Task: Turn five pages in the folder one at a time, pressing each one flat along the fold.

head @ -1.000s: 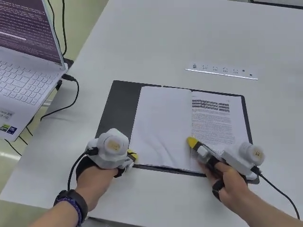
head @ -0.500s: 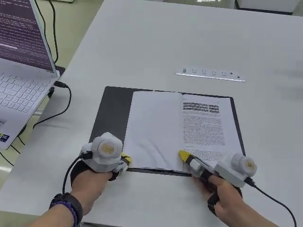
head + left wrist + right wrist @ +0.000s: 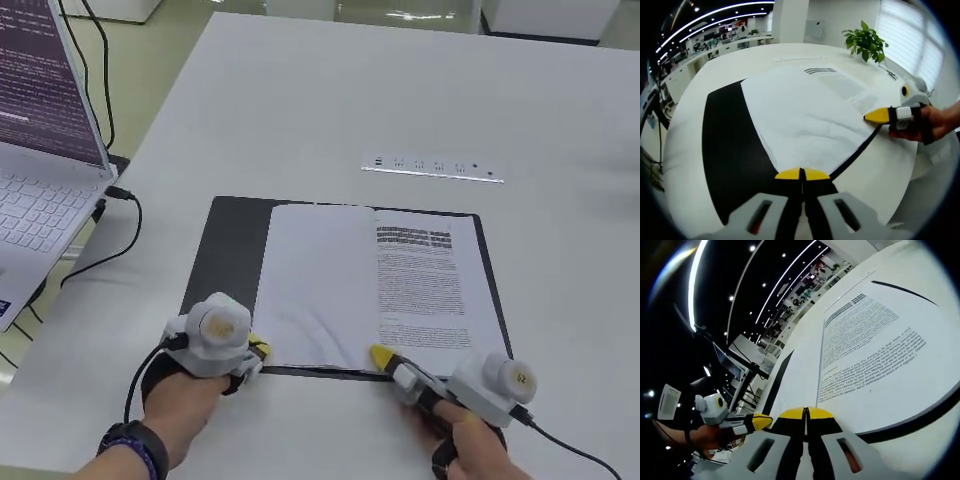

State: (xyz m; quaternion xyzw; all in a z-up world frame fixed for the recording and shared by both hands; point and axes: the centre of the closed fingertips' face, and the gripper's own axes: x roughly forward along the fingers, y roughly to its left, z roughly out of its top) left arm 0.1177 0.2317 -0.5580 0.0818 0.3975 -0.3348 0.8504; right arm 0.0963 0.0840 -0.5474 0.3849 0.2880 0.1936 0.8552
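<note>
Yellow-tipped left gripper [image 3: 256, 349] unmoved at the near-left corner of the folder [image 3: 228, 252], jaws closed, empty, black folder open flat on the table [image 3: 300, 100], rumpled blank page [image 3: 315, 270] left, printed page [image 3: 425, 290] right, right gripper [image 3: 381, 355] drawn back along the fold to the near edge, jaws closed, empty

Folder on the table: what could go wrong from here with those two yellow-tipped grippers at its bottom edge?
1. The blank page lies rippled toward its bottom edge; pressing hard could set a crease.
2. The right gripper, shut at the bottom of the fold, might catch several sheets at once.
3. The left gripper sits just at the bottom edge of the folder, so it could slide on the smooth table.
</note>
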